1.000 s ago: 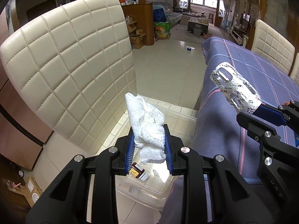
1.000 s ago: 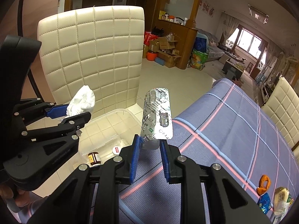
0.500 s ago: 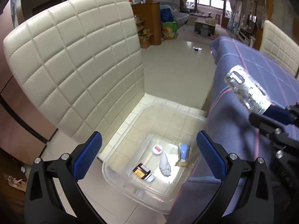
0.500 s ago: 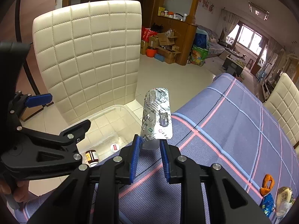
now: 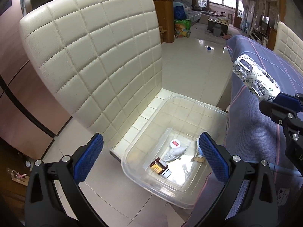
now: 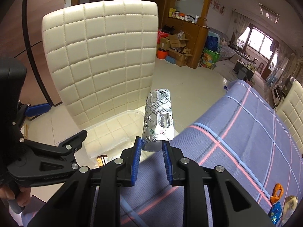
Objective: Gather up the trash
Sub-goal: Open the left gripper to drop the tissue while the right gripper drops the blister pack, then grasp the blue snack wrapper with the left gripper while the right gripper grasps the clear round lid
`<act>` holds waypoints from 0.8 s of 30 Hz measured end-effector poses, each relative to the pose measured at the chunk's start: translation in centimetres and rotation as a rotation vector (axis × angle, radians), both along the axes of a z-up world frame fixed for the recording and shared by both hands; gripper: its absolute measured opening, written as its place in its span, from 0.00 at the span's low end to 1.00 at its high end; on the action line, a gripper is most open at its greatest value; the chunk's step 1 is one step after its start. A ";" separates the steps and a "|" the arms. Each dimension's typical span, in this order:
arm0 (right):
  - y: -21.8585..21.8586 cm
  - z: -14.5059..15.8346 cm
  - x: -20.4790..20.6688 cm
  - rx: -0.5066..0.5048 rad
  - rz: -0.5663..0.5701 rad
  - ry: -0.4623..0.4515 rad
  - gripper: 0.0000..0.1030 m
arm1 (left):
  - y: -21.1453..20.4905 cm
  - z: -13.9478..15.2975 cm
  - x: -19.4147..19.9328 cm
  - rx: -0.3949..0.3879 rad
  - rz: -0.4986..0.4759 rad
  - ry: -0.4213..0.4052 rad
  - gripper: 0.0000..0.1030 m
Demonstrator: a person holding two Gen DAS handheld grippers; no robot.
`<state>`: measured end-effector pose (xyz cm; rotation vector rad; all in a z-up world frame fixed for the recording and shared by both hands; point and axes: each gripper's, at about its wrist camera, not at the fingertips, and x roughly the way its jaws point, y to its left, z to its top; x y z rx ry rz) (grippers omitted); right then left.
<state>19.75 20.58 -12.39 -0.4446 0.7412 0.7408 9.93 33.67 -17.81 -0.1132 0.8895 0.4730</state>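
Observation:
A clear plastic bin [image 5: 212, 111] stands on the floor between a cream chair and the table. In it lie a crumpled white tissue [image 5: 175, 153], a brown pill bottle [image 5: 159, 167], a white cap [image 5: 175, 143] and a small wrapper [image 5: 198, 156]. My left gripper [image 5: 149, 158] is open and empty above the bin. My right gripper [image 6: 151, 150] is shut on a silver blister pack [image 6: 158, 119], held upright over the table edge near the bin [image 6: 113, 130]. The pack also shows in the left wrist view [image 5: 255, 77].
A cream quilted chair [image 5: 90, 60] stands close behind the bin. The table with a blue plaid cloth [image 6: 236, 132] is at the right. Small snack wrappers [image 6: 278, 200] lie at the table's near right. Another cream chair [image 6: 291, 111] stands beyond the table.
My left gripper opened and let go of the white tissue, which dropped into the bin. The right gripper kept holding the blister pack and shifted slightly.

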 end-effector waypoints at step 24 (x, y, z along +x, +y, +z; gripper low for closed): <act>-0.5 0.4 -0.2 -0.023 -0.051 -0.002 0.55 | 0.7 -0.1 -1.4 -0.083 0.014 0.000 0.97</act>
